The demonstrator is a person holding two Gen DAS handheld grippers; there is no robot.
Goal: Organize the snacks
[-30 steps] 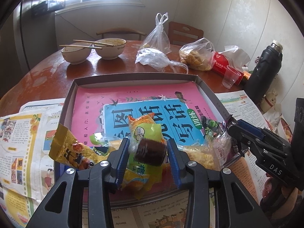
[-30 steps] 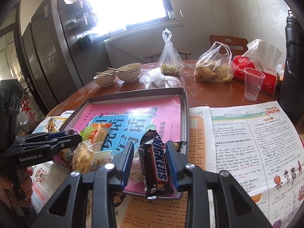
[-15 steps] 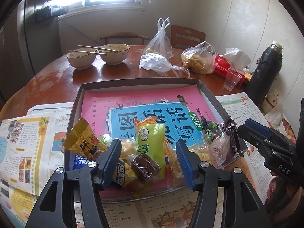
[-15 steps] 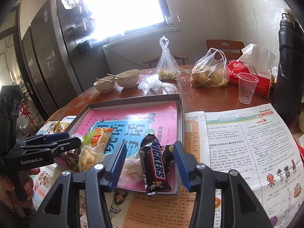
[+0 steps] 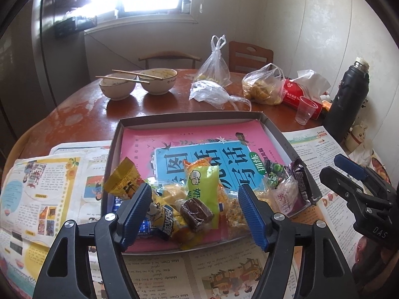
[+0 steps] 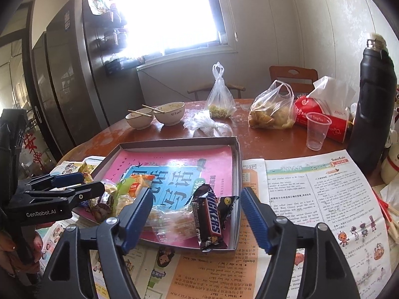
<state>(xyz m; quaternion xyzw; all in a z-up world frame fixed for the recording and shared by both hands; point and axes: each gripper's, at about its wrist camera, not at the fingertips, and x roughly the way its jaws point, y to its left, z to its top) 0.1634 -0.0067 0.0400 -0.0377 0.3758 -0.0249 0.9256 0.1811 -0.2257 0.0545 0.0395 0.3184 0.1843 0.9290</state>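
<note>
A shallow grey tray [image 5: 189, 117] lined with a pink and blue book cover holds a heap of snacks at its near edge. In the left wrist view a small brown wrapped sweet [image 5: 196, 211] lies on a green packet [image 5: 202, 182], with a yellow packet [image 5: 123, 182] to the left. My left gripper [image 5: 194, 214] is open and empty above them. In the right wrist view a Snickers bar [image 6: 210, 220] lies in the tray's [image 6: 179, 141] near right corner beside a clear packet [image 6: 172, 221]. My right gripper [image 6: 197, 219] is open and empty above it.
Newspapers [image 6: 311, 199] cover the round wooden table around the tray. Behind stand two bowls with chopsticks [image 5: 139, 84], plastic bags [image 5: 264, 87], a red tissue pack [image 5: 299, 94], a plastic cup [image 5: 305, 109] and a black flask [image 5: 346, 102].
Both grippers opened. The left let go of the brown sweet, the right let go of the Snickers bar. Both snacks now lie in the tray, and both grippers drew back.
</note>
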